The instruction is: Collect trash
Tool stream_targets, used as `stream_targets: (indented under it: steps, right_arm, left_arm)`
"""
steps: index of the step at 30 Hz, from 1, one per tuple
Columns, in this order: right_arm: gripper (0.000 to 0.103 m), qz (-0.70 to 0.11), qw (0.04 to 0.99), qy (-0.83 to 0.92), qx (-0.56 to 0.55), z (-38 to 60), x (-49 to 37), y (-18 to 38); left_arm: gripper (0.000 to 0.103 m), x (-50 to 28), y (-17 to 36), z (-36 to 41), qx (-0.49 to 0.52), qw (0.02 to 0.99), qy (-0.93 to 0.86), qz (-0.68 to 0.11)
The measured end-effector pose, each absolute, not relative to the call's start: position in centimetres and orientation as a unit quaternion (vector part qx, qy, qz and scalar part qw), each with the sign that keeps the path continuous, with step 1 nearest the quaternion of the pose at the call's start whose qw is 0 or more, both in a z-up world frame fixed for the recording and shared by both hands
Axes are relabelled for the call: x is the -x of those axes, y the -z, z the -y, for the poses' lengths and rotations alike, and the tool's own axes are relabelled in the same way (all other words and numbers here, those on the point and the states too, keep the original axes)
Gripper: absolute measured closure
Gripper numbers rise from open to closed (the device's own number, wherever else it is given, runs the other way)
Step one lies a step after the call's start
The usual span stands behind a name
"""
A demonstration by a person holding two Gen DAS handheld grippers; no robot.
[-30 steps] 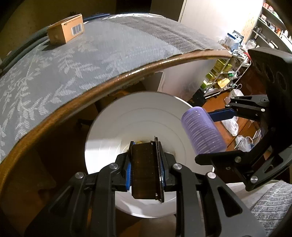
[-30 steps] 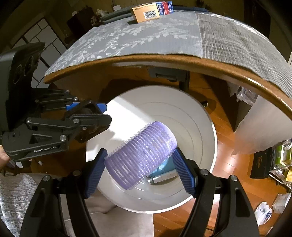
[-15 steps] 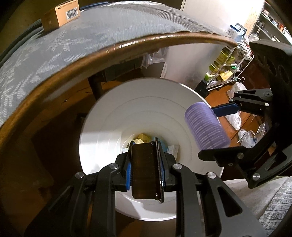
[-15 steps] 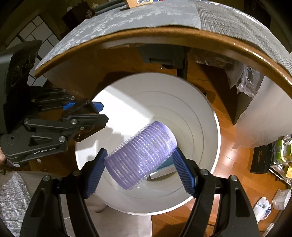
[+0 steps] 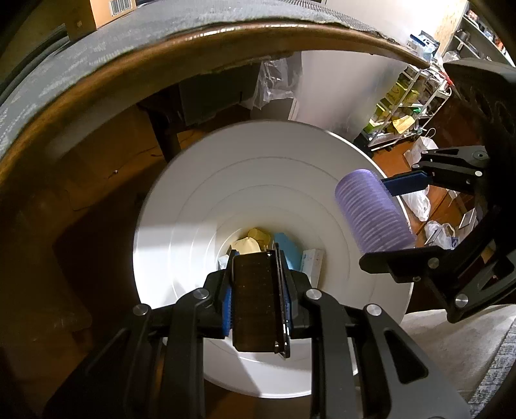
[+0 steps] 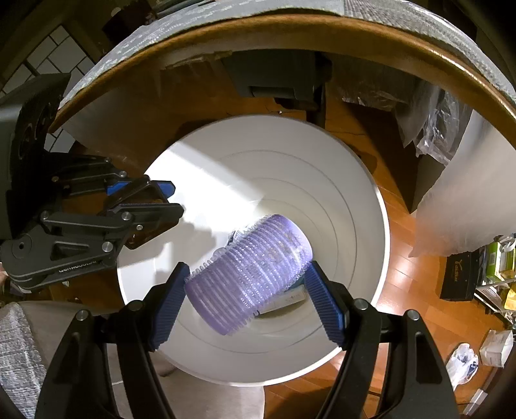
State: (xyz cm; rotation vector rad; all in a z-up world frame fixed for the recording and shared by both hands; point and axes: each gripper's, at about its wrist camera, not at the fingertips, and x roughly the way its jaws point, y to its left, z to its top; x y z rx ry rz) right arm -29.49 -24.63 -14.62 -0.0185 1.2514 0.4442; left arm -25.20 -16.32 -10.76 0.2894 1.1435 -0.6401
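- Left wrist view is showing the wooden table (image 5: pixel 135 61) arching over everything, its patterned cloth on top and a cardboard box (image 5: pixel 109 11) sitting near the far edge.
- Below the table edge, the white bin (image 5: pixel 180 206) is standing on the wood floor, mouth up, with paper scraps and a small carton lying at the bottom.
- Over the bin's right side, the right gripper (image 6: pixel 248 290) is holding a purple hair roller (image 6: pixel 254 274) — jaws standing fairly wide, the blue pads pressing on the roller's two ends, so it is lying crosswise between them.
- I'm judging the roller to be very light, hollow and a bit springy; its bristly surface looks likely to cling to the ribbed pads, so the end-on hold seems the sensible one.
- Smallest, the left gripper (image 5: pixel 258 296) is clamped almost fully together on a dark flat case (image 5: pixel 254 299), pads on its broad faces, hanging above the bin's middle.
- That case is looking stiff, thin and glossy — probably slippery along its edge, so I'd say squeezing the flat sides suits it best.
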Motion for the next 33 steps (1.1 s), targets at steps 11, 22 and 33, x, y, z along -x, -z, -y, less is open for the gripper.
stream_targets:
  steps: [11,22,33]
  right_arm:
    - [0.03,-0.59,0.781,-0.203,0.012,24.5,29.1,15.3]
    - [0.029,-0.599,0.777,-0.193,0.015,24.4,29.0,16.0]
    - [0.02,-0.545,0.818,-0.184,-0.003,26.3,29.8,9.9]
  left_arm:
    - [0.079,25.0,12.3,16.7,-0.145,0.772,0.296,-0.543]
    - [0.073,25.0,13.5,16.8,-0.162,0.756,0.299,-0.56]
    - [0.022,26.9,7.1,15.5,-0.181,0.807,0.295,-0.478]
